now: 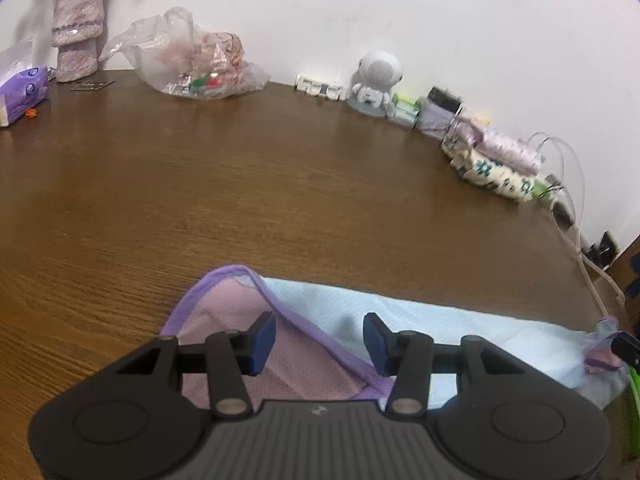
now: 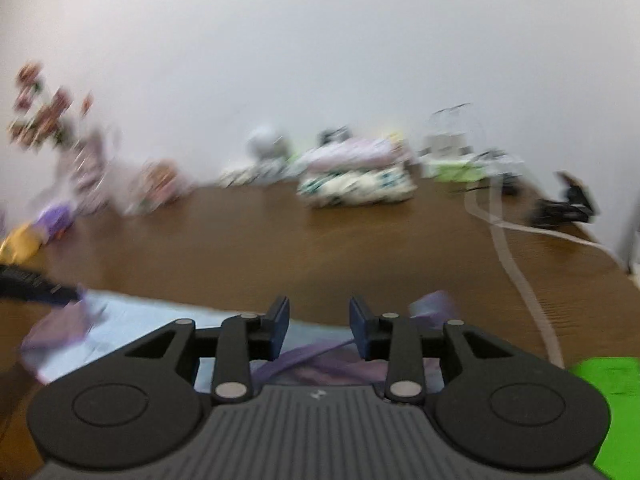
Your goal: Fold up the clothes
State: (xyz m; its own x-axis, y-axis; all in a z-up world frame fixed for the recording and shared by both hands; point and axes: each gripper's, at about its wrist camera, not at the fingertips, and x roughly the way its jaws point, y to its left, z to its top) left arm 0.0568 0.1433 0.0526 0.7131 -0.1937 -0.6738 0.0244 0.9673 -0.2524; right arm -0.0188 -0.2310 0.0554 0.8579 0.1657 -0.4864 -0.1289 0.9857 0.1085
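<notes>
A light blue mesh garment (image 1: 432,320) with purple trim and a pink inner side lies flat on the brown wooden table (image 1: 240,184). My left gripper (image 1: 319,340) is open just above its left end, where a purple-edged pink flap (image 1: 224,312) is turned up between the fingers. In the blurred right wrist view my right gripper (image 2: 319,326) is open over the garment's (image 2: 132,316) right end, with purple trim (image 2: 304,356) under the fingers. The tip of the other gripper (image 2: 36,286) shows at the left.
Along the wall stand a knitted vase (image 1: 78,28), a purple tissue pack (image 1: 22,90), a plastic bag (image 1: 192,64), a white robot speaker (image 1: 374,80), small boxes and a floral pouch (image 1: 496,172). A white cable (image 2: 516,264) runs along the table's right side. A green object (image 2: 608,392) is at the lower right.
</notes>
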